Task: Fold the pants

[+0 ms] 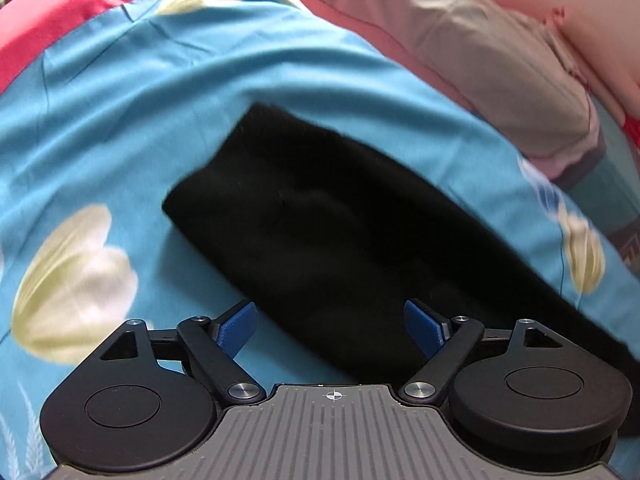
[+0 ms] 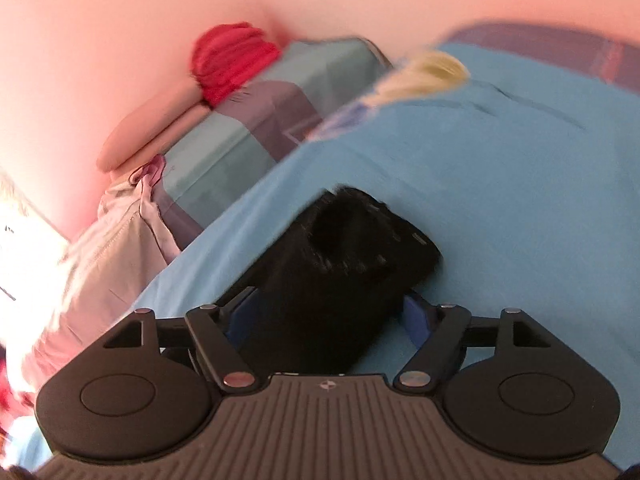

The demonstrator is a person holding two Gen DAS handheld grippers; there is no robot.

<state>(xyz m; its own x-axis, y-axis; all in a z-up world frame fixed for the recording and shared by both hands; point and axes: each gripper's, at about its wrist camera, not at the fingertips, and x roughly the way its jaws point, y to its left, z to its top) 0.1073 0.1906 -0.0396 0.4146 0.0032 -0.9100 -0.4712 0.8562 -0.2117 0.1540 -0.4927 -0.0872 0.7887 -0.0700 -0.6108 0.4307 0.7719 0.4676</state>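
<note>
Left wrist view: a bed covered by a blue sheet [image 1: 120,128] with pale flower prints is seen, and a beige pillow [image 1: 460,52] is seen at its far right edge. The black pants [image 1: 320,224], folded into a long band, are laid diagonally on the sheet, from upper left down to lower right. The left gripper [image 1: 334,328] is held directly over the near part of the band; its jaws are spread apart, with the blue fingertips [image 1: 238,330] clear of the cloth on the left side.

Right wrist view: the same sheet [image 2: 500,200] is seen, blurred, with a striped cover [image 2: 248,128] and a red item [image 2: 232,60] beyond. One end of the pants [image 2: 340,264] is seen bunched up between the spread jaws of the right gripper [image 2: 328,320]. Whether the pads are touched by the cloth cannot be told.
</note>
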